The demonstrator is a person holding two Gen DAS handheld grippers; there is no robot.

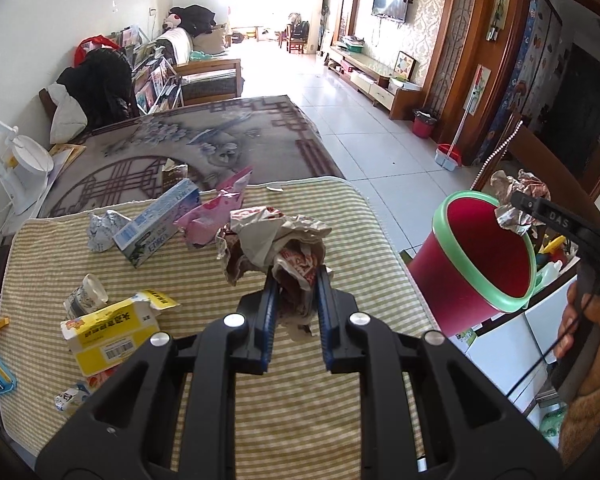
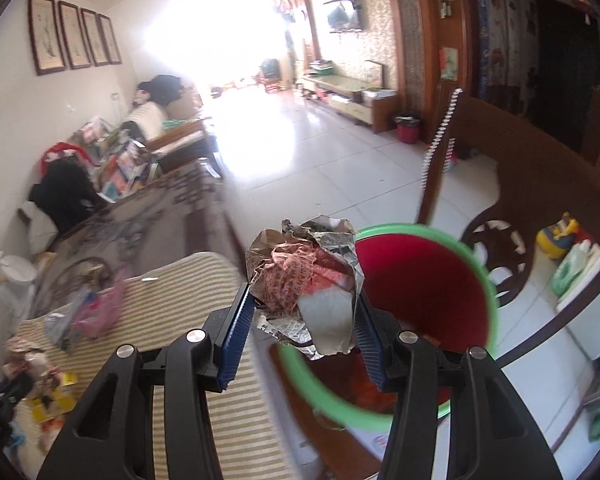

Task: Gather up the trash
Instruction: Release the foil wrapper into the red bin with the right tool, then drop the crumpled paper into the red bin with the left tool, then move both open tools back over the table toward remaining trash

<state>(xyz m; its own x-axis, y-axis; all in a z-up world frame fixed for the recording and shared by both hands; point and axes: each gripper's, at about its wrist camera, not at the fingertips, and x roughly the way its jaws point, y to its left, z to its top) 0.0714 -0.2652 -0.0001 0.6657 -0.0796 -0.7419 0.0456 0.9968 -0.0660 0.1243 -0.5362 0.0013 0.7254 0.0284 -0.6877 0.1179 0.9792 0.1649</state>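
Crumpled paper (image 1: 278, 240) sits pinched in the left claw (image 1: 296, 280); the right claw (image 2: 304, 312) clasps a foil wad (image 2: 308, 276) over the red bin (image 2: 424, 292).

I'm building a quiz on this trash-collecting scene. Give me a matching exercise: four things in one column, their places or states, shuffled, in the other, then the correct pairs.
Things
1. red bin
2. blue-and-white carton
3. right gripper's paper wad
4. yellow box

Places or states
A. torn open, on the near left of the striped mat
B. held above the bin's mouth
C. past the mat's right edge, tilted in view
D. lying beside a pink wrapper

Pairs: 1-C, 2-D, 3-B, 4-A
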